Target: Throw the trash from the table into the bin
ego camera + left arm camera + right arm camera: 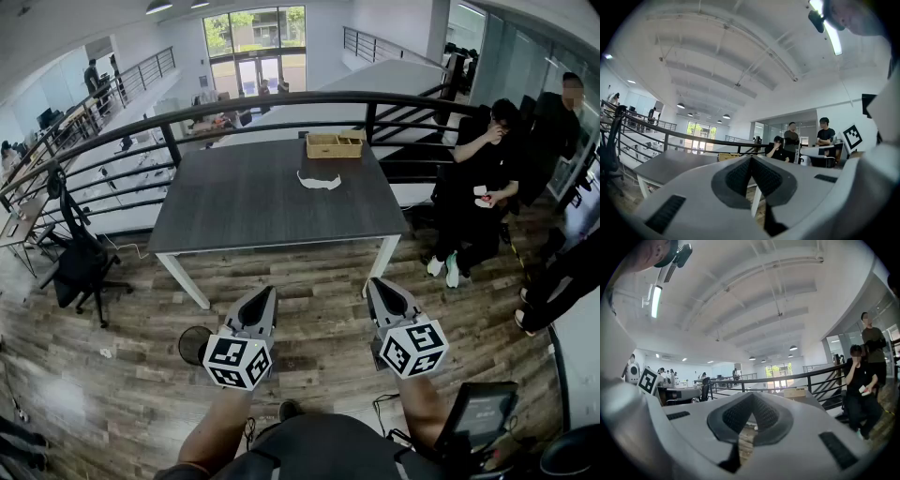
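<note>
A white crumpled scrap (pixel 319 181) lies on the far half of the dark grey table (pixel 244 206), just in front of a shallow wooden box (pixel 335 144). Both grippers hover level over the wooden floor, short of the table's near edge. My left gripper (pixel 265 292) has its jaws together with nothing between them, and my right gripper (pixel 380 283) is shut and empty too. In the left gripper view the pads of the left gripper (pixel 751 158) meet, with the table (pixel 670 164) beyond them. The right gripper view shows the right gripper (pixel 751 395) closed, the box (pixel 794 392) far off.
A dark round container (pixel 194 344) stands on the floor by my left gripper. A black office chair (pixel 80 262) is left of the table. A black railing (pixel 281 103) runs behind the table. A seated person (pixel 483 178) and others are at the right.
</note>
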`<action>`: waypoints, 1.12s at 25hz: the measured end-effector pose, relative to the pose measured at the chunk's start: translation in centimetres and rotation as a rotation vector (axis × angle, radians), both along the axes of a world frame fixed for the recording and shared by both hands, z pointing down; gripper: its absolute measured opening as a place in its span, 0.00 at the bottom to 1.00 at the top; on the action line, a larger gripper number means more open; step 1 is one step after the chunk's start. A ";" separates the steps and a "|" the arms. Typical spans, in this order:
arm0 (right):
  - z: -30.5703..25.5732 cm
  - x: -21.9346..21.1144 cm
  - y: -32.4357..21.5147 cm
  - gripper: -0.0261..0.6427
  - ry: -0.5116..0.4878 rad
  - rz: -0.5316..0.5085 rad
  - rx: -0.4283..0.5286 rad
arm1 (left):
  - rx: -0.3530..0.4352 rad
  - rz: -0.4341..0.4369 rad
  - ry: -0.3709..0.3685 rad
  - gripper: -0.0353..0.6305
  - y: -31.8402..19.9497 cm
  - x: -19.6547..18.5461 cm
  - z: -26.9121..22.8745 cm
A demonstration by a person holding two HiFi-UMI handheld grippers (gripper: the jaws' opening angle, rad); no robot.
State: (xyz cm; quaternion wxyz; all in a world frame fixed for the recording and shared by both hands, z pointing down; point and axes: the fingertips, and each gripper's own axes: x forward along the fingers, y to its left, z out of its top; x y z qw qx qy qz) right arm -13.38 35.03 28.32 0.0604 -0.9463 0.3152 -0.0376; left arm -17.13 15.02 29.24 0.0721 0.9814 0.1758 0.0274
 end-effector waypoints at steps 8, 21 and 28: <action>0.3 0.2 -0.7 0.05 0.000 -0.006 -0.002 | -0.012 0.014 -0.002 0.07 0.1 0.4 0.3; 0.7 1.0 -3.0 0.05 -0.015 0.015 0.010 | -0.029 0.016 -0.003 0.07 -2.4 1.2 0.7; 1.1 1.8 -4.8 0.05 -0.018 0.054 -0.008 | -0.041 0.049 0.014 0.07 -4.4 2.4 0.8</action>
